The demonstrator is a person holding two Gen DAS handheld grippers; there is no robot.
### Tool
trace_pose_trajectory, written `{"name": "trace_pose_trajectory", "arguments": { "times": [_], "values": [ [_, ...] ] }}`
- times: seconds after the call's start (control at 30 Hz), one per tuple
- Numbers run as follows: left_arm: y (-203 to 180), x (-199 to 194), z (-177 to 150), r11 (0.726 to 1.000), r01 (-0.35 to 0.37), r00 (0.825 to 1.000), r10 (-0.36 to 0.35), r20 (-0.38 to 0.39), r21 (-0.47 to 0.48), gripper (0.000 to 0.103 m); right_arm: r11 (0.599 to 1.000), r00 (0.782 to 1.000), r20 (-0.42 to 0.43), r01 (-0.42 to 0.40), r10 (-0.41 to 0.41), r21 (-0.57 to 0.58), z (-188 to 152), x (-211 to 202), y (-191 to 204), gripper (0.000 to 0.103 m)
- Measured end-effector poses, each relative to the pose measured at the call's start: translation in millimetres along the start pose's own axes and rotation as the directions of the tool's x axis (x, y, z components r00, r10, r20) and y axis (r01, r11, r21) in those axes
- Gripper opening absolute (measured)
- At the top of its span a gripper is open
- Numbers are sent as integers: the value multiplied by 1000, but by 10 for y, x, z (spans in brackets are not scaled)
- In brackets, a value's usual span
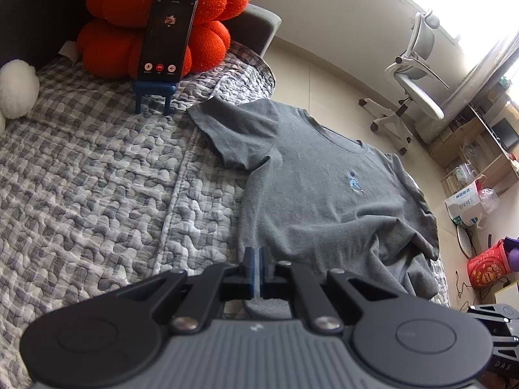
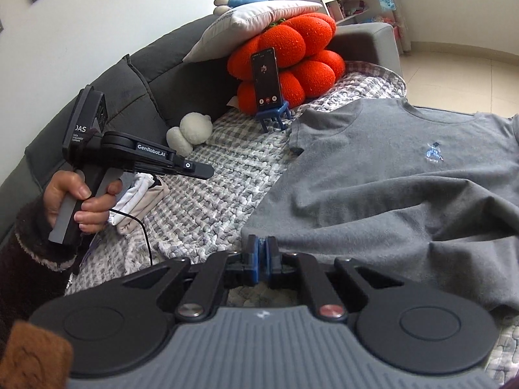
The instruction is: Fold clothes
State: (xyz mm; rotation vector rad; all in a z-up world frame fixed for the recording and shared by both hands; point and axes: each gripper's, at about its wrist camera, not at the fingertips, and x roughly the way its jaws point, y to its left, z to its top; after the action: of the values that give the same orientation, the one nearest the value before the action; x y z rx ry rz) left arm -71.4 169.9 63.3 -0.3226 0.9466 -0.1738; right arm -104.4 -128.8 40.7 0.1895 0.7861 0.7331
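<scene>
A grey T-shirt [image 1: 318,194] with a small blue chest print lies spread face up on the checked quilt [image 1: 97,178], its lower part rumpled. My left gripper [image 1: 258,269] is shut, its blue pads together at the shirt's bottom hem; whether it pinches the cloth I cannot tell. In the right wrist view the shirt [image 2: 405,175] fills the right side. My right gripper [image 2: 261,256] is shut just off the shirt's lower left corner. The left gripper [image 2: 194,168] also shows there, held in a hand above the quilt, away from the shirt.
A phone [image 1: 167,37] on a small blue stand leans against orange cushions [image 1: 201,3] at the sofa's back. A white plush toy [image 2: 191,133] and folded light clothes [image 2: 139,201] lie on the quilt. A white office chair [image 1: 415,74] stands on the floor beyond the sofa.
</scene>
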Motion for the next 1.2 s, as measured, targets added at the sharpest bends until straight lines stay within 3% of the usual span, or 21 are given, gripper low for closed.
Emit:
{"name": "trace_pose_trajectory", "arguments": {
  "times": [0.1, 0.2, 0.27, 0.3, 0.37, 0.6, 0.87, 0.93, 1.07, 1.2],
  "values": [
    [-25, 32, 21, 1000, -4, 1000, 5, 10, -14, 11, 1000, 1000, 0, 25, -25, -5, -7, 13, -12, 15],
    [-118, 60, 63, 999, 12, 1000, -12, 20, -31, 34, 999, 999, 3, 50, -50, -5, 2, 20, -43, 15],
    [-200, 87, 104, 999, 25, 999, -24, 35, -37, 41, 998, 998, 11, 56, -57, 8, 19, 20, -94, 19],
    [-247, 110, 134, 999, 27, 999, -26, 43, -41, 48, 998, 998, 17, 60, -60, 15, 30, 21, -120, 22],
    [-352, 172, 201, 999, 14, 998, -11, 68, -50, 61, 997, 997, 46, 66, -68, 34, 64, 25, -181, 46],
    [-784, 729, 360, 998, -31, 990, 39, 135, -59, 88, 982, 985, 105, 118, -135, 149, 231, 112, -550, 47],
    [-1086, 1533, 334, 996, -73, 980, 80, 183, -43, 90, 911, 942, 112, 268, -316, 313, 505, 15, -1255, 47],
    [-1101, 1684, 345, 994, -93, 982, 100, 161, -54, 90, 890, 922, 106, 324, -373, 320, 561, -35, -1434, 47],
    [-1156, 1817, 367, 992, -110, 974, 120, 195, -61, 90, 832, 872, 85, 424, -481, 357, 626, -123, -1895, 47],
    [-1189, 1936, 359, 990, -114, 980, 126, 152, -80, 92, 767, 813, 57, 520, -579, 377, 658, -173, -2331, 47]
  ]
}}
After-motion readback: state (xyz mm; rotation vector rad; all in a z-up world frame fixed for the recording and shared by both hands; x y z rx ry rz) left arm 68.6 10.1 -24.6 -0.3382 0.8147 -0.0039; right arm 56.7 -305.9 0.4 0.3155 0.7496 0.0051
